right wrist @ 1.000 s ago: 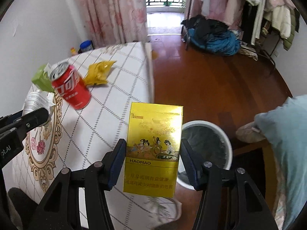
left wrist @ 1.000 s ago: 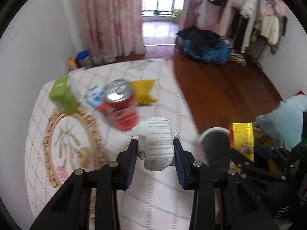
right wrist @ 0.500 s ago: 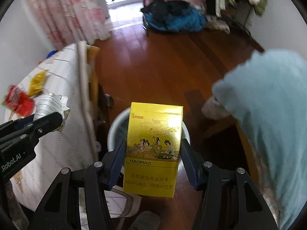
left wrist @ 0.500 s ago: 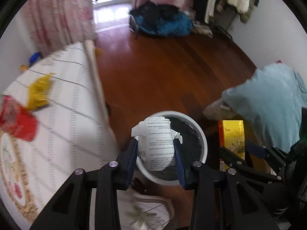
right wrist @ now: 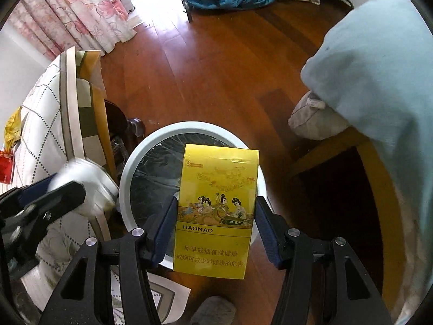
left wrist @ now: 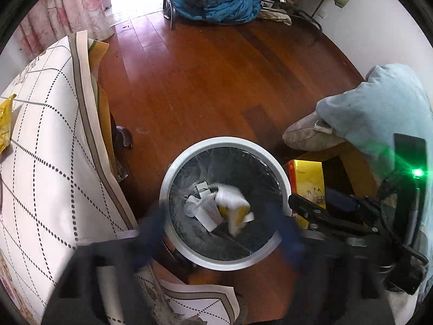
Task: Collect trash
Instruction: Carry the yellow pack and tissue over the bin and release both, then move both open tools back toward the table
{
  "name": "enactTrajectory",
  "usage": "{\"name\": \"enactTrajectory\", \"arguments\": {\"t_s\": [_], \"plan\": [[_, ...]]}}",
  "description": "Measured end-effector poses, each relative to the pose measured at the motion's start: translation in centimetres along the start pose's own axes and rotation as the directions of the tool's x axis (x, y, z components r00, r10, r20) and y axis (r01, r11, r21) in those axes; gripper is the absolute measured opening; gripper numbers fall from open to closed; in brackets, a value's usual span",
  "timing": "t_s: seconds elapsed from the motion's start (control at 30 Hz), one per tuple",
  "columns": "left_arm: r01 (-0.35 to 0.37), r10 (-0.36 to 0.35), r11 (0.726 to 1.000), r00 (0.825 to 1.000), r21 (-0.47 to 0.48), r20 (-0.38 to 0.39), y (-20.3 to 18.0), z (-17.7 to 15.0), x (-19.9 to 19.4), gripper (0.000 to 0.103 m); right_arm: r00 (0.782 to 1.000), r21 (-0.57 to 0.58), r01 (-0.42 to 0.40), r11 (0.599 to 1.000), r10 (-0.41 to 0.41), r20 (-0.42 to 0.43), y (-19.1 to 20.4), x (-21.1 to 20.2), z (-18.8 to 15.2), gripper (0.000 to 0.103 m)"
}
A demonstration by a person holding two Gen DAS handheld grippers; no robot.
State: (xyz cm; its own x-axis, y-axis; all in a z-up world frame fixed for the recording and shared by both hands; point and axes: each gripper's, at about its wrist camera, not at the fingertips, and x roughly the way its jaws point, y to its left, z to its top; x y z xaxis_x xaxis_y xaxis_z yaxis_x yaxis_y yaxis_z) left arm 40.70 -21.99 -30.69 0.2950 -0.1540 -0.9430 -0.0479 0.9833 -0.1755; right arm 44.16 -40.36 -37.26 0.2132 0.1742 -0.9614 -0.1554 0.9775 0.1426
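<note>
**Carton next, rim close**

Left claw (left wrist: 219, 230) spread wide and blurred, soft crumpled paper wad (left wrist: 232, 203) mid-drop inside the round, black-lined bin (left wrist: 165, 189). Right claw (right wrist: 216, 208) clamped on a stiff, glossy yellow carton (right wrist: 216, 184), poised over the bin's 6 o'clock rim. Could clip that smooth white rim and skid onto slick wood floor (right wrist: 216, 67) if let go off-centre

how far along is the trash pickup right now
Partly done. The trash bin already holds scraps, and a blurred crumpled paper is dropping in from the opened left gripper. In hand: the right gripper clamps a yellow cigarette box above the bin. Left: a yellow wrapper and something red remain on the table.
</note>
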Motion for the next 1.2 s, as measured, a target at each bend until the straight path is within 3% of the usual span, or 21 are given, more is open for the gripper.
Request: {"name": "enactTrajectory", "arguments": {"t_s": [0.03, 0.07, 0.1, 0.5, 0.77, 1.1, 1.2], "plan": [[-0.006, 0.006, 1.0, 1.0, 0.001, 0.005, 0.0, 0.0, -0.1, 0.096, 1.0, -0.002, 0.003, 1.0, -0.003, -0.005, -0.2, 0.2, 0.0, 0.066], [-0.015, 0.015, 1.0, 1.0, 0.003, 0.004, 0.1, -0.1, -0.1, 0.096, 1.0, -0.003, 0.008, 1.0, -0.008, -0.005, -0.3, 0.4, -0.1, 0.089], [-0.025, 0.025, 1.0, 1.0, 0.008, 0.002, 0.0, 0.0, 0.0, 0.096, 1.0, -0.004, 0.012, 1.0, -0.012, -0.001, -0.2, 0.4, -0.3, 0.103], [-0.118, 0.118, 0.993, 0.992, -0.01, 0.037, 1.4, -1.0, -2.4, 0.096, 0.997, -0.043, 0.076, 0.996, -0.075, 0.016, 1.7, -1.9, -0.7, 0.103], [-0.164, 0.165, 0.986, 0.982, -0.027, 0.087, 2.0, -2.0, -6.3, 0.096, 0.995, -0.026, 0.094, 0.995, -0.093, 0.041, 2.6, -5.4, -1.9, 0.103], [-0.175, 0.184, 0.982, 0.966, -0.068, 0.181, 2.6, -3.8, -14.0, 0.096, 0.986, -0.016, 0.095, 0.995, -0.091, 0.143, 4.5, -13.5, -3.8, 0.103], [-0.202, 0.219, 0.975, 0.951, -0.098, 0.217, 3.4, -4.3, -17.0, 0.096, 0.979, -0.017, 0.076, 0.997, -0.071, 0.191, 5.7, -16.8, -4.3, 0.103]]}}
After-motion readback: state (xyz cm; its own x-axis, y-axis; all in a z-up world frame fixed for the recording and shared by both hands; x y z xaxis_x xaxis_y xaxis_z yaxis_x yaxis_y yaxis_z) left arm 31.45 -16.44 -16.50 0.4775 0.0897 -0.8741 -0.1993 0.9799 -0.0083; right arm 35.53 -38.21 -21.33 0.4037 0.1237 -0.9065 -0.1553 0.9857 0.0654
